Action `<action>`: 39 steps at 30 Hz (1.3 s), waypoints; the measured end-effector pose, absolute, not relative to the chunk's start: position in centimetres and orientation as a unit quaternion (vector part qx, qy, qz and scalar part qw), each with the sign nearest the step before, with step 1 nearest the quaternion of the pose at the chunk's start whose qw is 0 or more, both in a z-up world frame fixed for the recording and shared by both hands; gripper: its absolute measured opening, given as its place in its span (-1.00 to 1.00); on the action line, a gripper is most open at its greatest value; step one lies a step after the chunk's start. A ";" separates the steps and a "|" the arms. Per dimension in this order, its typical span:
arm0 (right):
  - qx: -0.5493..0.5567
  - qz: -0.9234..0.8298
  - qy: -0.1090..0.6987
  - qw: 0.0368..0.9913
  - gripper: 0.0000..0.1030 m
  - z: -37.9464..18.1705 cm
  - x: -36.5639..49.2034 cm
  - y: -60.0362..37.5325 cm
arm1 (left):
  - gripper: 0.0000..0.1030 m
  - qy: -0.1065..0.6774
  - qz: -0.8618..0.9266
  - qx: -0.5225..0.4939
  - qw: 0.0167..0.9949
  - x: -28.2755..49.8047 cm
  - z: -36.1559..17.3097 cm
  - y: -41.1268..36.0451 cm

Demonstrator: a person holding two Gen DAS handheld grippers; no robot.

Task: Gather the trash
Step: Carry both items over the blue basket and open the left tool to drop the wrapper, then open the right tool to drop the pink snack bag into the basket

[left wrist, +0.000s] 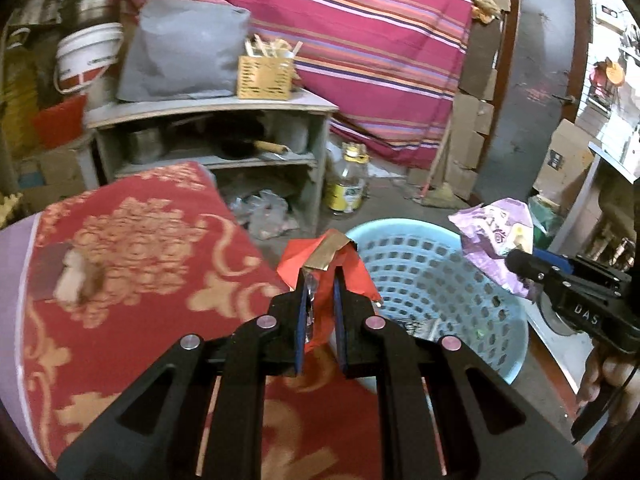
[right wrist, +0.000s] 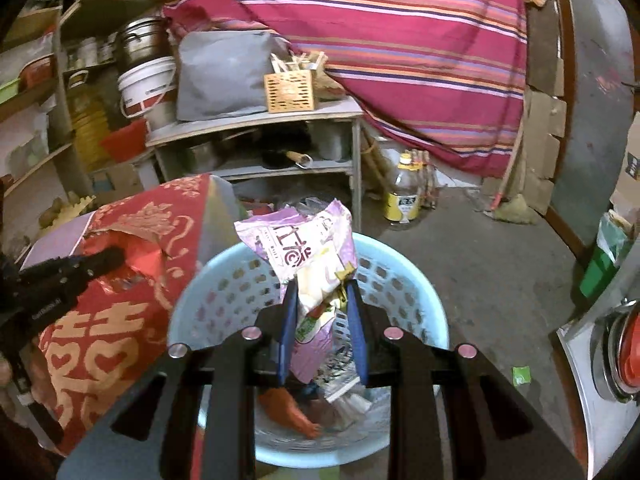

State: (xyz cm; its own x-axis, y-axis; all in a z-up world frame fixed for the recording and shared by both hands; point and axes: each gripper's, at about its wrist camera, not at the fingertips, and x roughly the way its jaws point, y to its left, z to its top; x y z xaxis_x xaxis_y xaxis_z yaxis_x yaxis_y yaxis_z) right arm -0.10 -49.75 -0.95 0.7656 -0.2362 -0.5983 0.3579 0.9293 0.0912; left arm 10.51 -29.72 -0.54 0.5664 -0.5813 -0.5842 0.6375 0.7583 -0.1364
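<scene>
Left gripper (left wrist: 320, 280), lower centre of the left view: clamping a red wrapper (left wrist: 320, 258) just beside the rim of a blue basket (left wrist: 432, 264).
Right gripper (right wrist: 322, 284), lower centre of the right view: pinching a purple snack bag (right wrist: 296, 240) above the basket (right wrist: 404, 280), mid-frame.
Sitting in the basket bottom: more scraps, blurred.
Lying at frame left: red patterned cloth (left wrist: 132, 248).
Standing behind, upper left: grey shelf (left wrist: 208, 108) carrying a wooden box (left wrist: 264, 76).

Both wrist cameras look forward and down, close over the blue basket (left wrist: 432, 276) (right wrist: 416, 280); they share it and the shelf unit (left wrist: 212, 132) (right wrist: 256, 148) (each sees the other gripper).
</scene>
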 end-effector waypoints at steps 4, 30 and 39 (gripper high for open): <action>0.114 -0.171 0.309 0.929 -0.53 -1.7 -0.4 -51.3 | -0.79 0.322 -0.355 0.052 0.876 10.1 -1.7 -32.7; 0.103 -0.154 0.329 0.926 0.00 -2.1 1.8 -48.6 | 0.82 0.279 -0.224 0.039 0.933 12.1 1.7 -24.3; 0.083 -0.159 0.310 0.934 0.49 -0.3 2.2 -46.0 | 0.87 0.270 -0.162 0.030 0.949 13.3 2.8 -16.8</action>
State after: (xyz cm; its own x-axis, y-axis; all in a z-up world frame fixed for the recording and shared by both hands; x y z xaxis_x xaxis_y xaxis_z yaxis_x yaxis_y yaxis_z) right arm 2.18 -46.04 -0.26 0.7575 -0.2446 -0.6053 0.3478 0.9358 0.0572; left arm 13.29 -16.80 2.84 0.8018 -0.2913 -0.5217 0.3233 0.9458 -0.0313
